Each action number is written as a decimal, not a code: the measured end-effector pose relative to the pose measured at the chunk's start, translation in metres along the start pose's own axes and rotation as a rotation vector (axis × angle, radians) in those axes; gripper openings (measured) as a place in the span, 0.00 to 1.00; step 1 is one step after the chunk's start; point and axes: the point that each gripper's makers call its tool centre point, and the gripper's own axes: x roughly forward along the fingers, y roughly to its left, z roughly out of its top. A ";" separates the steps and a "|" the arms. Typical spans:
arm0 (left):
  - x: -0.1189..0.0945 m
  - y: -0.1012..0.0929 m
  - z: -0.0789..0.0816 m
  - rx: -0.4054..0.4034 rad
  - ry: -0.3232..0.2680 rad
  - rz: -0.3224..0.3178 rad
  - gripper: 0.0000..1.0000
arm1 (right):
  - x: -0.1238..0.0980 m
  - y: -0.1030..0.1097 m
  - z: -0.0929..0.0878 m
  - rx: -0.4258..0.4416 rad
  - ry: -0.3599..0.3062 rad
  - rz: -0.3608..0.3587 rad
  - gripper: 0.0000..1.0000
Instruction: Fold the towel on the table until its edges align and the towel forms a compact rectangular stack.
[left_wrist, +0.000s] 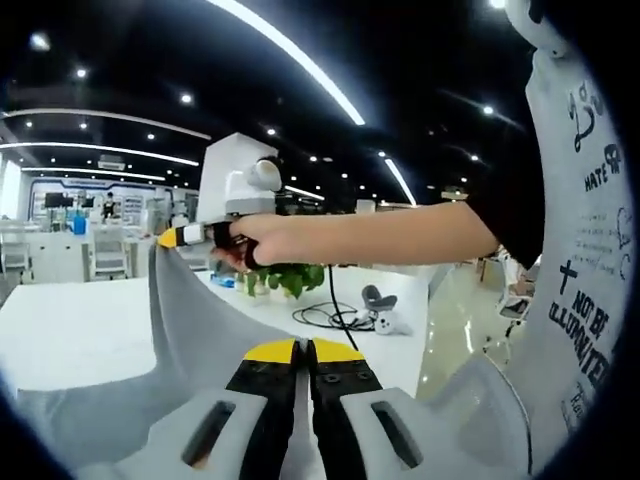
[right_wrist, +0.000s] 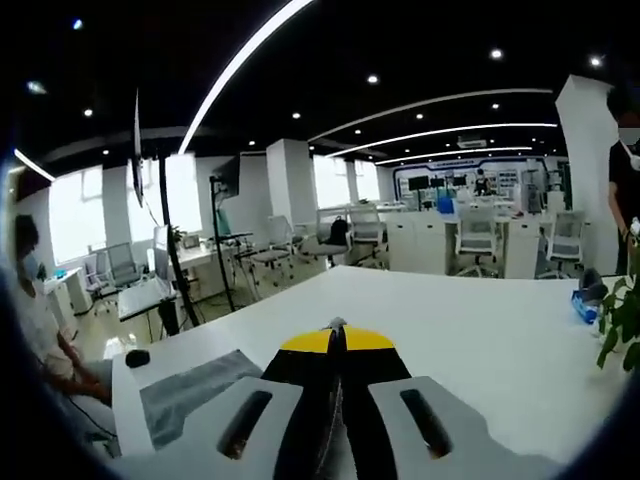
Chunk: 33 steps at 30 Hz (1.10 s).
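The grey towel (left_wrist: 190, 330) hangs lifted above the white table (left_wrist: 70, 335), stretched between both grippers. In the left gripper view my left gripper (left_wrist: 303, 350) is shut on one part of the towel's edge, with cloth spreading to both sides of its jaws. A taut fold rises from there to my right gripper (left_wrist: 172, 238), held by a hand and shut on a towel corner. In the right gripper view the right gripper (right_wrist: 336, 340) is shut, a sliver of cloth showing at its yellow tips. More of the towel (right_wrist: 190, 392) hangs below to the left.
A green plant (left_wrist: 290, 278), a blue item (left_wrist: 224, 282), a black cable (left_wrist: 325, 316) and a small white device (left_wrist: 385, 320) sit on the table's far part. The plant (right_wrist: 620, 315) and blue item (right_wrist: 588, 298) stand at the right. A seated person (right_wrist: 40, 330) is beyond the table's left edge.
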 end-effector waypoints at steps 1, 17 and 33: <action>-0.005 0.006 -0.002 -0.010 0.013 0.015 0.04 | 0.003 0.003 0.002 0.005 -0.004 0.002 0.00; -0.085 0.060 -0.001 -0.028 0.014 0.183 0.04 | 0.047 0.077 0.010 -0.015 -0.021 0.090 0.00; -0.137 0.093 -0.001 -0.053 -0.012 0.327 0.04 | 0.078 0.128 0.014 -0.044 -0.013 0.161 0.00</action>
